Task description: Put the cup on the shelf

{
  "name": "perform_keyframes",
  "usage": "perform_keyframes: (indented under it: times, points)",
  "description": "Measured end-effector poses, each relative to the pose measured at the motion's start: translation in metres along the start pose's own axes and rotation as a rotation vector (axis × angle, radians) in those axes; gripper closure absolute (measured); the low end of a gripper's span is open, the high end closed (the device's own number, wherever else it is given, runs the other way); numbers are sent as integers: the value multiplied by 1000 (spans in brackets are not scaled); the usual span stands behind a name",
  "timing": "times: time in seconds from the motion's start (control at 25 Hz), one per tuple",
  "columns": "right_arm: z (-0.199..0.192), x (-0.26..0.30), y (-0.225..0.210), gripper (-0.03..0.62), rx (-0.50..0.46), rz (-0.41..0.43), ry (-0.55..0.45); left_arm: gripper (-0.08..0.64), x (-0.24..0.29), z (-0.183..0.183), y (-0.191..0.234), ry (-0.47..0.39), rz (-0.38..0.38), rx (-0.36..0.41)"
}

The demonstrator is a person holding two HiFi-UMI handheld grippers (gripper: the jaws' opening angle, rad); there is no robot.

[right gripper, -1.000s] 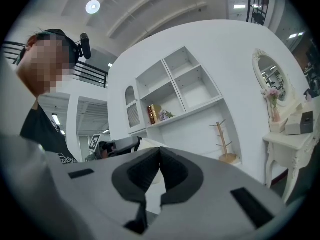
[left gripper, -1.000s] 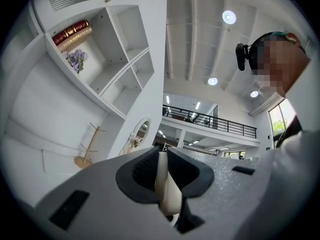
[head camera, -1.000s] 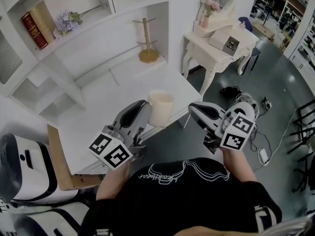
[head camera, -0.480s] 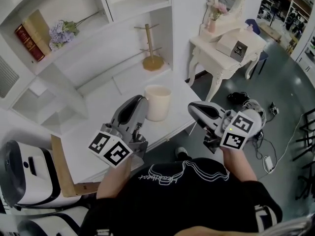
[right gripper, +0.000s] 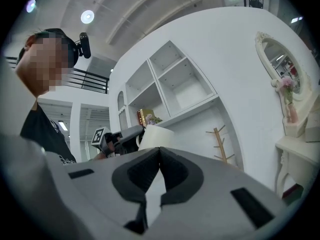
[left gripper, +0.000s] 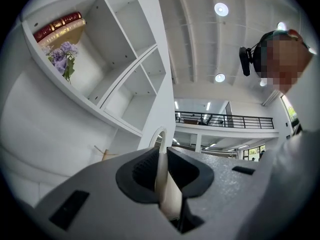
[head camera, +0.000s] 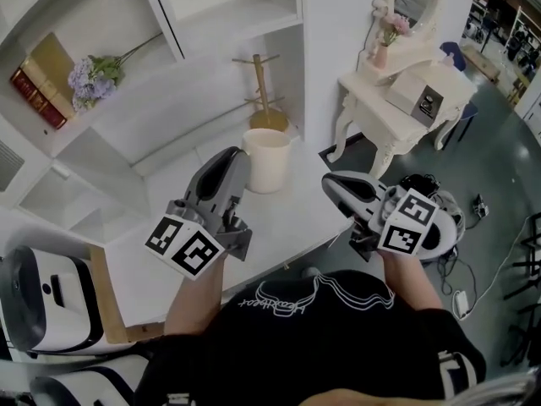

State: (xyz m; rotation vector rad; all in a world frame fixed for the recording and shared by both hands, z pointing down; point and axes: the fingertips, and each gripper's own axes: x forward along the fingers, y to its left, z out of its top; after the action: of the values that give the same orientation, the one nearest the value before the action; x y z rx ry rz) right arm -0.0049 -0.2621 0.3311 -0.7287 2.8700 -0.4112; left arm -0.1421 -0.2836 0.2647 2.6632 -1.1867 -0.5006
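both bare forearms reach forward from the black t-shirt (head camera: 313, 337), elbows bent. each hand holds a grey plastic gripper topped by a cube of black-and-white square markers. the right gripper (head camera: 331, 184) points left and slightly forward over the dark floor beside the table edge. its 2 ribbed black pads meet with nothing between them. the left gripper (head camera: 239, 161) is angled up and forward. its jaws are clamped on the thin wall of the cream, smooth, slightly tapered cylindrical cup (head camera: 269, 161), 1 pad inside the rim and 1 outside.

the cup is upright with its mouth open upward. it is over the matte white tabletop (head camera: 279, 227) and just in front of the wooden mug tree (head camera: 264, 100) with its round base and pegs. beyond these rises the white shelf unit (head camera: 211, 24), whose left compartment holds leaning red and tan books (head camera: 38, 91) and a sprig of lilac flowers (head camera: 84, 79).
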Motion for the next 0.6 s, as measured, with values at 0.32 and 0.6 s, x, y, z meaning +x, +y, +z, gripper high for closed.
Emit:
perform_keyframes:
  times: [0.32,0.6]
  points:
    - [27,19,-50,586,-9,60,-4,511,62,29,23,-42,42,65]
    - [43,27,-86,586,-24,106,5,511,110,64,29,-97,55,125]
